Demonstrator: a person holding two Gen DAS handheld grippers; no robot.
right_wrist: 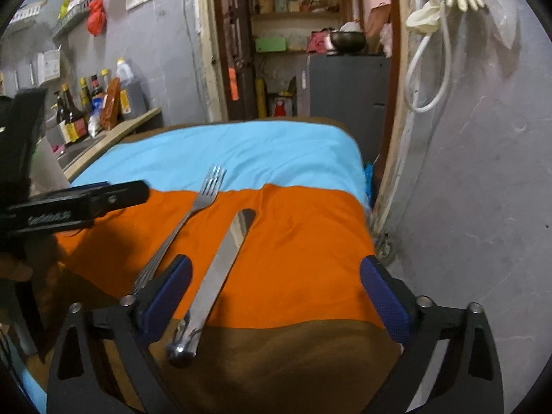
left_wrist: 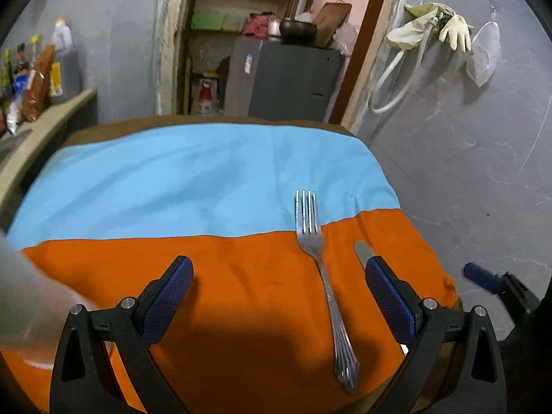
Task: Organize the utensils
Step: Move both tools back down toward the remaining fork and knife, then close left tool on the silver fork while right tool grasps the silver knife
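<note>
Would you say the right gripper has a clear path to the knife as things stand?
Probably yes: the right gripper has open jaws, and the knife lies bare between them, with only the fork beside it.

Both my wrist cameras tilt down, close over the cloth-covered table (left_wrist: 241, 293) — sharing the fork (left_wrist: 319, 258), knife (right_wrist: 220, 269) and doorway (right_wrist: 303, 41) beyond.

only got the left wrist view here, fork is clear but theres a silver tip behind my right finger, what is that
Observer: It is a table knife, lying beside the fork on the orange cloth.
Operator: whole thing on the cloth?
Observer: No, its handle end lies past the orange edge, on the brown surface.
Operator: right gripper on it yet?
Observer: No. The right gripper has its jaws open, with the knife between them and nearer its left finger, unpinched.
</note>
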